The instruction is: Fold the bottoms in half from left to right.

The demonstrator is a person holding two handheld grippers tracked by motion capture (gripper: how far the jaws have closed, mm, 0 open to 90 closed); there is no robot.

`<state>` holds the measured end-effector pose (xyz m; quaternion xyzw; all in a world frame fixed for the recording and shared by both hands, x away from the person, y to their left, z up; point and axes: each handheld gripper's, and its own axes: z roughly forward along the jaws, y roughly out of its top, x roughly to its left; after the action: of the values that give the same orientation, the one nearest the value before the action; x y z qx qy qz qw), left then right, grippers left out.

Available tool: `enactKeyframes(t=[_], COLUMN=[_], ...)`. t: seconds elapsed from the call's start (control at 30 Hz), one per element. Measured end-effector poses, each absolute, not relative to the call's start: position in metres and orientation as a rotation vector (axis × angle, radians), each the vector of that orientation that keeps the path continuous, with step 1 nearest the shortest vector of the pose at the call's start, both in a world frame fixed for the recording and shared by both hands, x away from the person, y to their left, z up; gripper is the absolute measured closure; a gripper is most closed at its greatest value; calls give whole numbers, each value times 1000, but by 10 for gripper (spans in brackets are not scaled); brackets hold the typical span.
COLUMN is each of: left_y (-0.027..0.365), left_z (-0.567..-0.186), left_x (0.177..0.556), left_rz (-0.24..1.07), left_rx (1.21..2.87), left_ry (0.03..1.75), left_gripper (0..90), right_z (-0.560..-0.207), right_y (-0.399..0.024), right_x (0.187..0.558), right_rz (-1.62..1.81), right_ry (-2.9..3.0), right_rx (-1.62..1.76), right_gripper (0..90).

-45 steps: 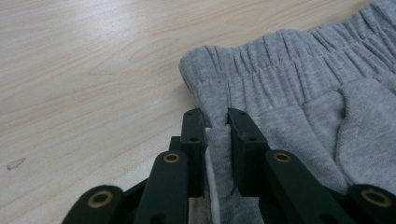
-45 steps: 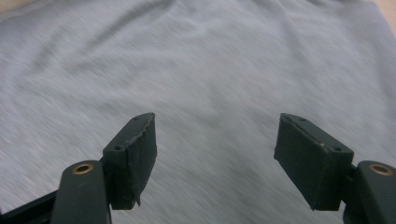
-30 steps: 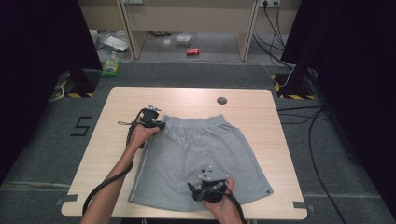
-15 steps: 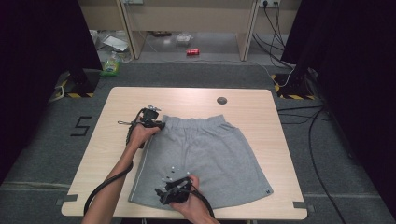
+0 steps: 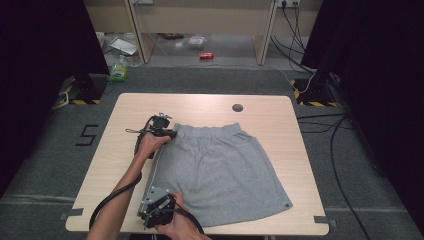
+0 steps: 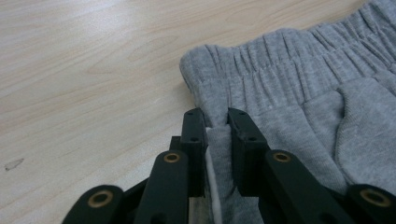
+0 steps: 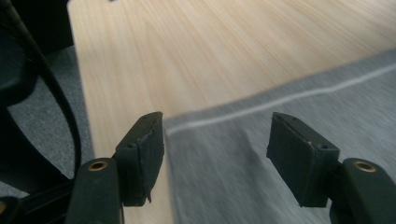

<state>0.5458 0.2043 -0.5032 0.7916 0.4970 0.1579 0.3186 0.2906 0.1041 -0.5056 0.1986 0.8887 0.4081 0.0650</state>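
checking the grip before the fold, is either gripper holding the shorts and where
The left gripper is shut on the grey shorts at their side edge just below the waistband. The right gripper is open over the hem corner, holding nothing.

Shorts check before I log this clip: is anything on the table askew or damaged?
No damage shows. The grey shorts lie flat but skewed to the table edges, hem swung right.

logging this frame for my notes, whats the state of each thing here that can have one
left tongs: shut on the side edge of the shorts, just below the waistband
right tongs: open, over the shorts' near left corner, nothing between the jaws
shorts: spread flat on the table, waistband at the far side
table: bare wood apart from the shorts
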Motion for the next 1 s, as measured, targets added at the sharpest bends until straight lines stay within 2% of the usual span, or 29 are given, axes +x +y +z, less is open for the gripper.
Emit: enactKeyframes(t=[0.17, 0.23, 0.27, 0.3, 0.33, 0.37, 0.4, 0.43, 0.47, 0.57, 0.8, 1.0], left_y=[204, 204, 204, 204, 205, 205, 205, 205, 205, 205, 205, 210], left_z=[-503, -503, -503, -503, -503, -503, -503, -504, -504, -503, -500, -486], left_x=[546, 546, 546, 546, 545, 546, 545, 545, 545, 545, 549, 551], left_rz=[417, 418, 417, 418, 417, 415, 414, 416, 416, 408, 370, 284], left_rx=[2085, 2085, 2084, 2083, 2085, 2083, 2082, 2082, 2080, 2088, 2111, 2031], left_ry=[1306, 1305, 1305, 1304, 1301, 1301, 1300, 1299, 1299, 1304, 1315, 1325], left_gripper=[773, 773, 773, 773, 773, 773, 773, 773, 773, 773, 781, 792], right_z=[-511, -514, -517, -517, -517, -516, -516, -517, -517, -516, -513, -498], right_y=[116, 121, 122, 122, 122, 120, 120, 118, 118, 117, 110, 100], right_x=[287, 285, 285, 285, 286, 288, 288, 287, 287, 286, 290, 295], right_rz=[1207, 1190, 1156, 1156, 1156, 1148, 1148, 1159, 1159, 1146, 1197, 1280], right_ry=[2710, 2731, 2722, 2722, 2707, 2705, 2705, 2705, 2705, 2703, 2699, 2668], right_rx=[575, 561, 519, 519, 506, 511, 511, 494, 494, 479, 477, 498], right_gripper=[390, 424, 474, 474, 515, 629, 629, 725, 725, 798, 819, 820])
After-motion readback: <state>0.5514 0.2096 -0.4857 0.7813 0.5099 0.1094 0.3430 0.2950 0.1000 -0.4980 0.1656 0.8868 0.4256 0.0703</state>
